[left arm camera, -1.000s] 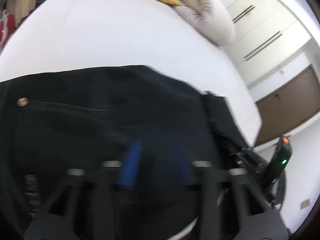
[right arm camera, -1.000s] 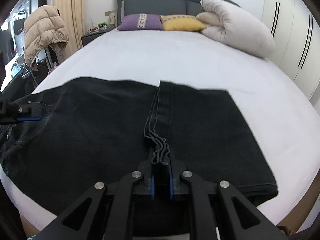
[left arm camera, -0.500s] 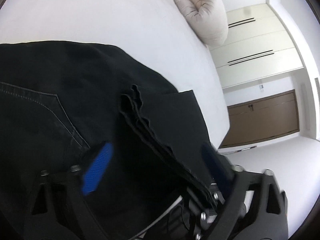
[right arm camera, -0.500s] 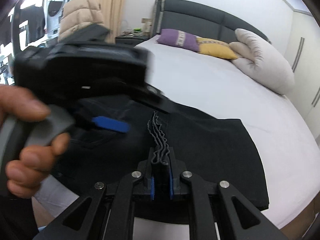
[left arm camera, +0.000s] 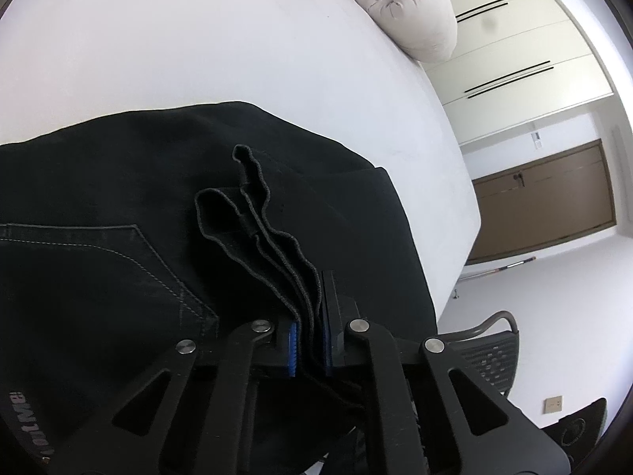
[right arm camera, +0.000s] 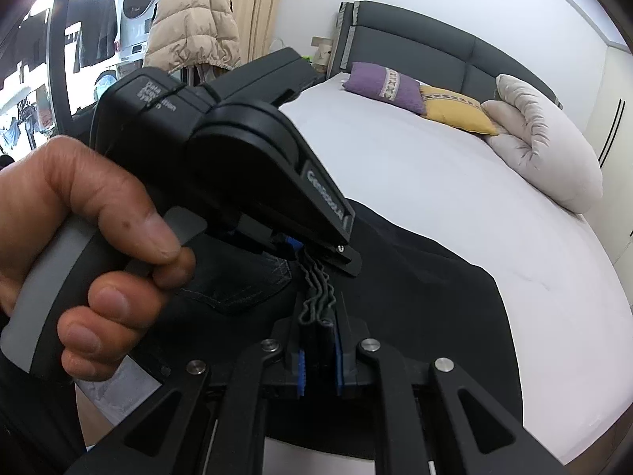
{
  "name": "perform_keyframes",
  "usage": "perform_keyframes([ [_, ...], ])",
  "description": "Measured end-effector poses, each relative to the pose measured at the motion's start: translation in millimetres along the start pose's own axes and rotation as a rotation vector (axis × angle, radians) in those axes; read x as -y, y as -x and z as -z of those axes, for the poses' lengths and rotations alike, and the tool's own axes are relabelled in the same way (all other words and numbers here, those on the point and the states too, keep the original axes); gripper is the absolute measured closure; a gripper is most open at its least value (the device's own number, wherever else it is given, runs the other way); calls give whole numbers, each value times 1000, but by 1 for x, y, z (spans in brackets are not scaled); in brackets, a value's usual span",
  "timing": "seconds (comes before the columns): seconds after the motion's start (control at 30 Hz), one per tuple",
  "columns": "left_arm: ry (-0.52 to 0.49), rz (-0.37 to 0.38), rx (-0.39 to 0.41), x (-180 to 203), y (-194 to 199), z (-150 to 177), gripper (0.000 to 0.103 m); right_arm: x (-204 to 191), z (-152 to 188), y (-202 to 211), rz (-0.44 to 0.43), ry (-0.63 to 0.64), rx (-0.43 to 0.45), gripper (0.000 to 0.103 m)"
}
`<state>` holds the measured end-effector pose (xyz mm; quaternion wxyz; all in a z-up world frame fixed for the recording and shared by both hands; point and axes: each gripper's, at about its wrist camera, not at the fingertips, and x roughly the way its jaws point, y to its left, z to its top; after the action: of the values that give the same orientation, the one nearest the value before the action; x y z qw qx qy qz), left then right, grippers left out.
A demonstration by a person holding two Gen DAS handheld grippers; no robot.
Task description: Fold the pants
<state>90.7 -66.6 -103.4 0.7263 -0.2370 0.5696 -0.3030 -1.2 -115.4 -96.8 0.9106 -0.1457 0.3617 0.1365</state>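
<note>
My left gripper (left arm camera: 308, 340) has just been closing, and its blue pads (left arm camera: 292, 350) now pinch the stacked hem edges of the black pants (left arm camera: 118, 206), which run up between the jaws toward 11 o'clock in the left wrist view. My right gripper (right arm camera: 319, 360) is clamped tight on the same bunched edge, the wavy layers of cloth standing up between its pads. In the right wrist view I see the left gripper's black body at 10 o'clock, with the person's left hand (right arm camera: 79, 245) wrapped round its grey handle, and its tip meets the fabric ridge just above my right jaws. The two grippers are close together on one edge. The pants lie folded on the near part of the white bed (right arm camera: 415, 166), spreading from centre to 3 o'clock. A stitched back pocket (left arm camera: 99, 261) shows at 9 o'clock in the left view. A purple pillow (right arm camera: 381, 87), a yellow pillow (right arm camera: 455, 113) and a rolled beige duvet (right arm camera: 546, 146) sit toward 1 o'clock by the dark headboard (right arm camera: 415, 45).
</note>
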Motion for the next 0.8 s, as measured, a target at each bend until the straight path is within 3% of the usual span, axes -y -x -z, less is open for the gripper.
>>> perform_keyframes([
  [0.17,20,-43,-12,-14,-7,0,96,-12,2,-15,-21,33,-34,91],
  [0.23,34,-76,-39,-24,-19,2,95,-19,9,-33,-45,43,-94,88],
  [0.3,61,-55,-37,-34,-21,5,95,-24,20,-50,-78,31,-174,80],
  [0.33,60,-48,-28,-35,-17,7,95,-24,22,-47,-76,18,-163,76],
  [0.4,42,-58,-14,-34,-8,10,94,-19,22,-38,-134,-19,-155,38],
  [0.43,31,-79,-2,-33,-1,10,93,-15,22,-33,-180,-46,-150,34],
  [0.53,12,-251,68,-31,23,12,93,2,24,-15,-317,-125,-147,34],
  [0.57,8,-260,93,-29,30,11,93,11,24,-10,-369,-156,-152,42],
  [0.6,-11,-265,115,-23,35,12,93,22,25,-5,-416,-195,-154,57],
  [0.7,-132,-291,150,11,33,20,93,68,28,0,-536,-343,-163,76],
  [0.8,-253,-316,126,40,5,30,93,127,26,-4,-617,-460,-149,84],
])
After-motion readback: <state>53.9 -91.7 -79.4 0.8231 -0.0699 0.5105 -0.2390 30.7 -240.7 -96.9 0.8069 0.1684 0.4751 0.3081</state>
